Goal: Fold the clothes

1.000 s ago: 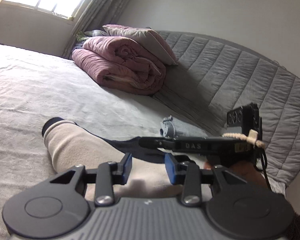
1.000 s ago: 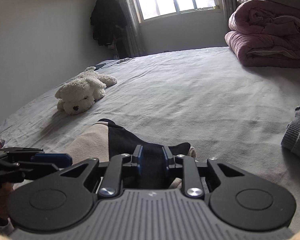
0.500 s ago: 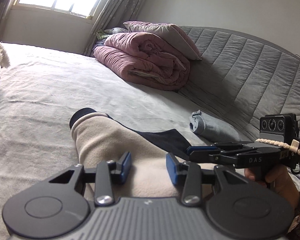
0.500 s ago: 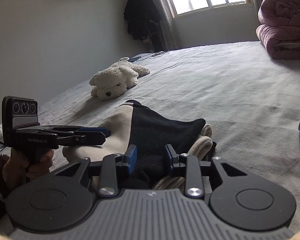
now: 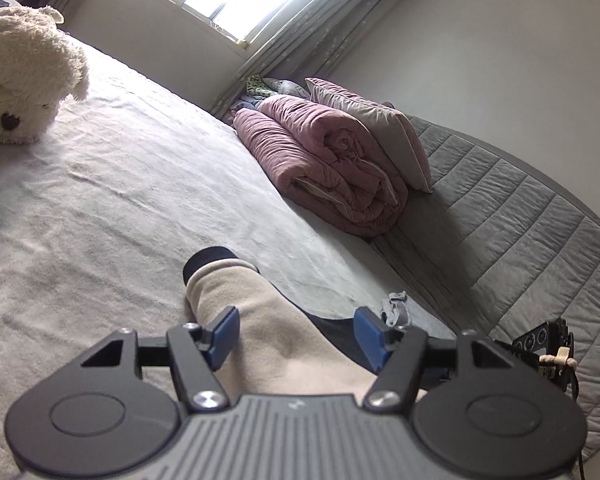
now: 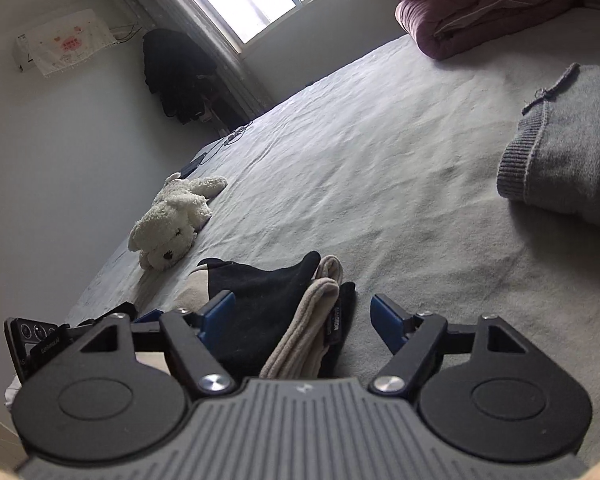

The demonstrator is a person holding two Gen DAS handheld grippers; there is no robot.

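Note:
A beige and black garment (image 5: 268, 320) lies folded on the grey bed sheet (image 5: 132, 200). My left gripper (image 5: 296, 338) is open, its blue pads on either side of the beige sleeve, holding nothing. In the right wrist view the same garment (image 6: 260, 312) shows its black panel and stacked beige folds. My right gripper (image 6: 302, 318) is open over that folded edge, holding nothing. The other gripper shows at the left edge of the right wrist view (image 6: 40, 344) and at the right edge of the left wrist view (image 5: 548, 348).
A white plush dog (image 5: 16, 76) lies on the bed; it also shows in the right wrist view (image 6: 172, 220). A rolled pink duvet (image 5: 332, 168) and pillow sit by the quilted grey headboard (image 5: 520, 232). A folded grey knit garment (image 6: 564, 160) lies to the right.
Both grippers have opened wider and let go of the garment. Both have tilted and drawn back a little; the garment now lies folded on the sheet.

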